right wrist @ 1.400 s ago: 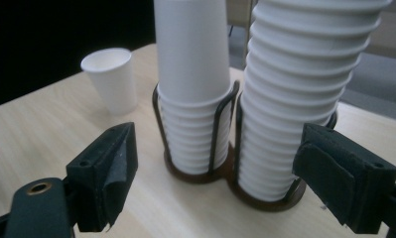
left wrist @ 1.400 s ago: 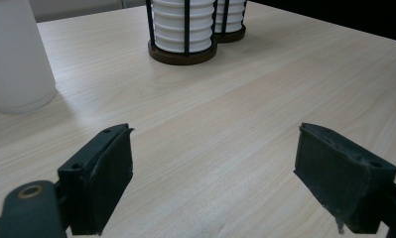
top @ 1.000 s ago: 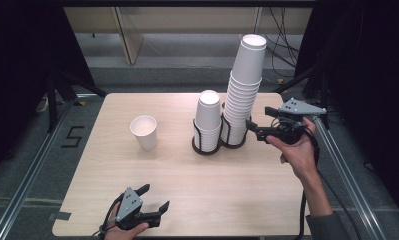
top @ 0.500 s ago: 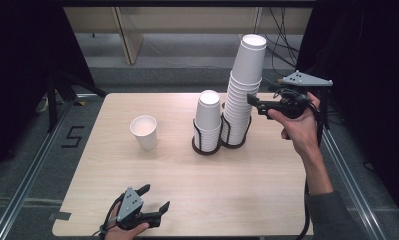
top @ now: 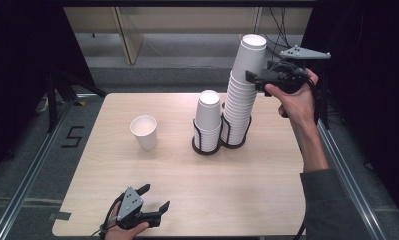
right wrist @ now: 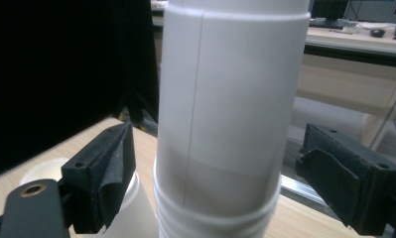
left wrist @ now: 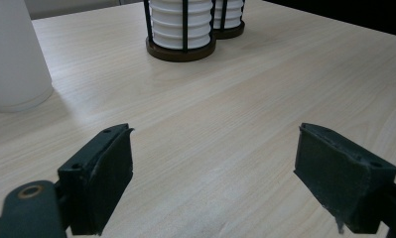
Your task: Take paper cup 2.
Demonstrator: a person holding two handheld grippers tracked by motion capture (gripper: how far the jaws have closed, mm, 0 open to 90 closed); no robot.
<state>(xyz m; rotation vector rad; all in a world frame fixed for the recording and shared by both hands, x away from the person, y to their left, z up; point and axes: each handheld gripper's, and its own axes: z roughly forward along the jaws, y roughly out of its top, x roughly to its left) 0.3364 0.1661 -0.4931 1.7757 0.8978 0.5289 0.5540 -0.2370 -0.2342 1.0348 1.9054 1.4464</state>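
Observation:
A tall stack of white paper cups [top: 243, 100] stands in a black wire holder at the table's far right. Beside it a shorter stack [top: 208, 117] fills a second holder. A single white cup [top: 144, 131] stands upright left of them. My right gripper [top: 254, 76] is raised level at the top of the tall stack. In the right gripper view its jaws [right wrist: 218, 148] stand open on either side of the top cup [right wrist: 230, 99], with gaps on both sides. My left gripper [top: 154, 196] rests open at the near table edge, with nothing between its jaws [left wrist: 215, 144].
The light wooden table [top: 187, 185] has bare surface between the left gripper and the cup holders. Metal rails [top: 347, 175] run along both sides of the table. The single cup [left wrist: 14, 54] stands to the far left in the left gripper view.
My right gripper has risen along the tall stack, from near its lower half to its top cup. The left gripper has stayed where it was.

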